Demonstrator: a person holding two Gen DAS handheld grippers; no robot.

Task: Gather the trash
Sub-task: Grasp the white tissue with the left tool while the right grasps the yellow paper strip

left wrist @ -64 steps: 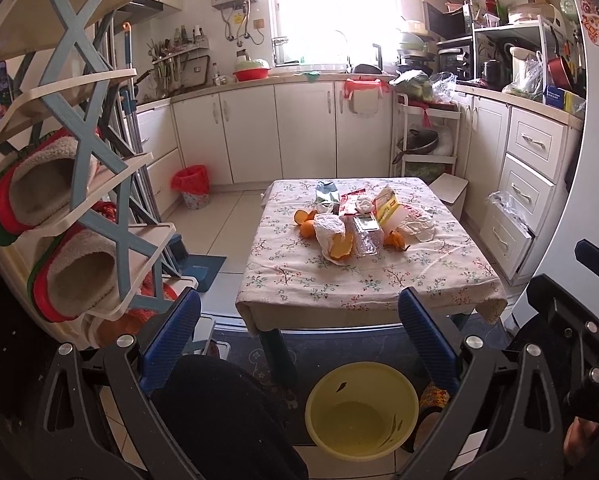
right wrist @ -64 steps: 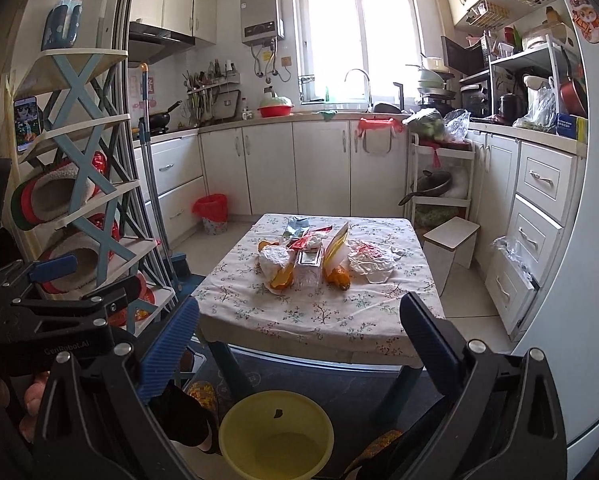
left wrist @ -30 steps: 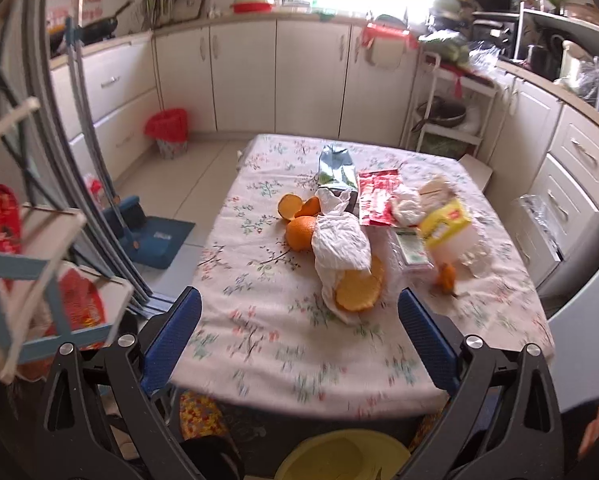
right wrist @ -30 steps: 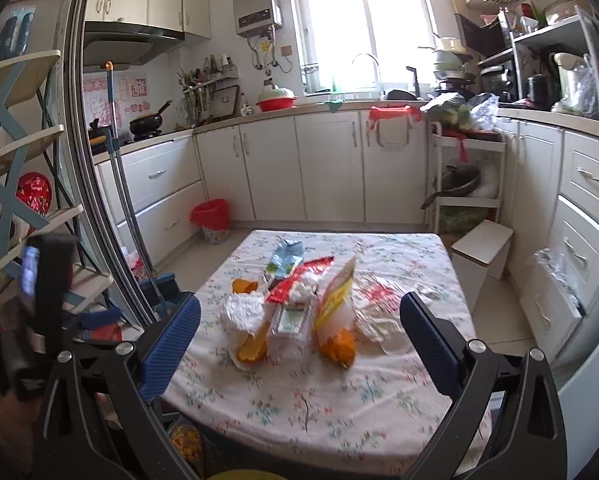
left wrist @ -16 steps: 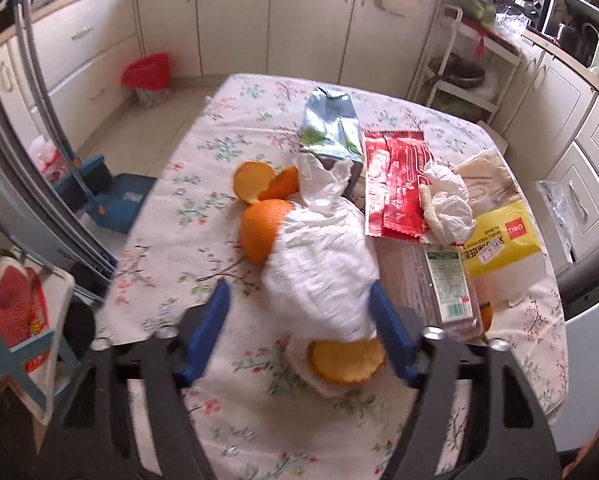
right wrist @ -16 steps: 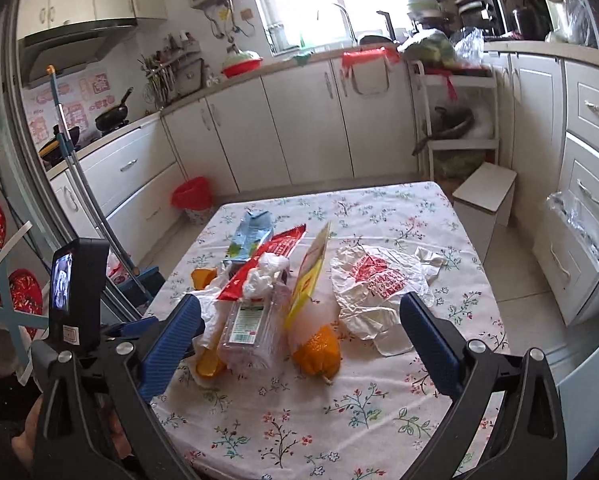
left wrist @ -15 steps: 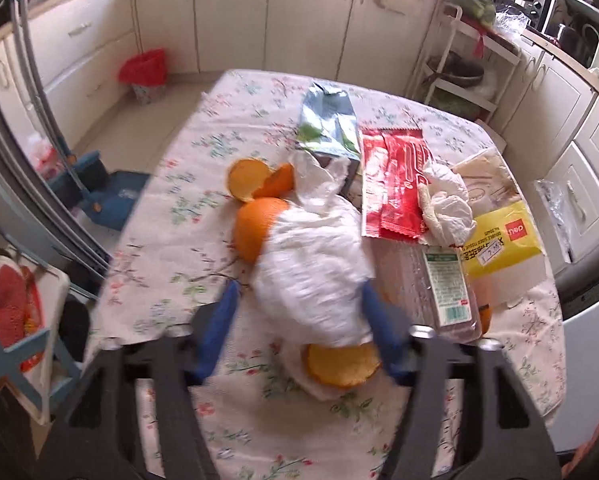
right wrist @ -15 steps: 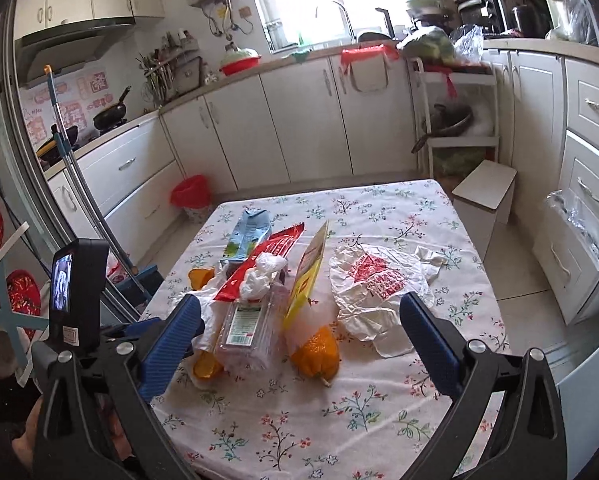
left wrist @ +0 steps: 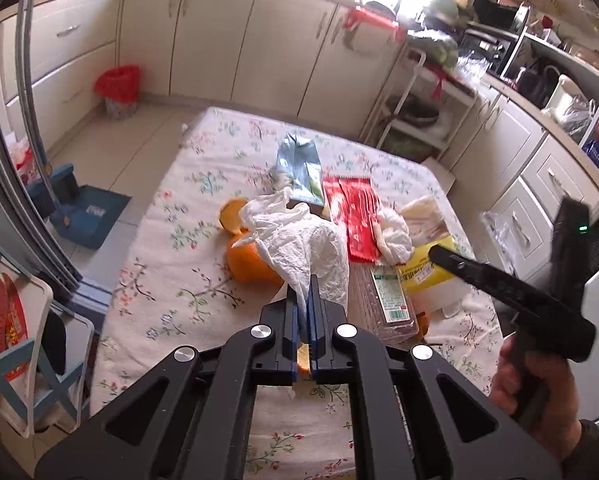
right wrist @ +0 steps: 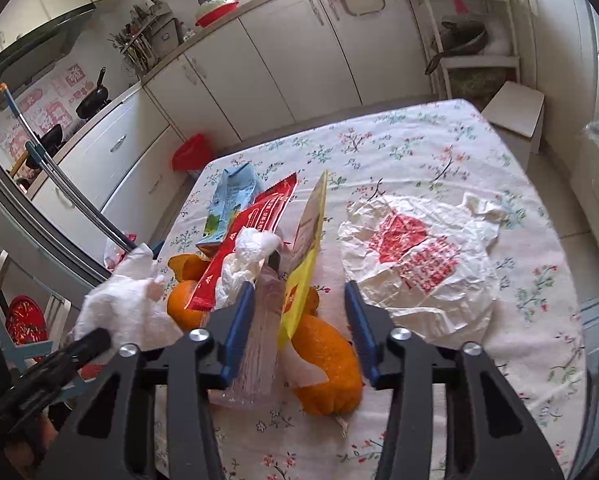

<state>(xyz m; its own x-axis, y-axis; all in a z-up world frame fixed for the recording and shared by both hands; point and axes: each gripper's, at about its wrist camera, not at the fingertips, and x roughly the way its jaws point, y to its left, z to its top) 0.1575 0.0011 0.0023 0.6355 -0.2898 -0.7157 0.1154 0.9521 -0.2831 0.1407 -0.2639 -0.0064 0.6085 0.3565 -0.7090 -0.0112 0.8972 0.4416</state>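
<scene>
Trash lies on the floral-cloth table (left wrist: 167, 288). My left gripper (left wrist: 305, 300) is shut on a white tissue (left wrist: 299, 240) draped over orange peel (left wrist: 247, 264). Beyond the peel lie a blue-green carton (left wrist: 299, 164), a red wrapper (left wrist: 353, 216) and a crumpled tissue (left wrist: 393, 232). My right gripper (right wrist: 298, 292) hangs low over the pile with its jaws closing. Between them are a clear plastic tray (right wrist: 255, 344), a yellow packet (right wrist: 299, 280) and an orange peel (right wrist: 327, 364); the right pad stands apart from the peel. A white printed bag (right wrist: 419, 272) lies to its right.
A red-lined bin (left wrist: 117, 88) stands by the cabinets and a blue dustpan (left wrist: 87, 212) lies on the floor left of the table. A white box (right wrist: 515, 116) sits past the far right corner. A shoe rack (left wrist: 15, 320) crowds the left.
Both grippers came down toward the pile. The left jaws closed on the white tissue. The right jaws narrowed from wide open around the tray, packet and peel.
</scene>
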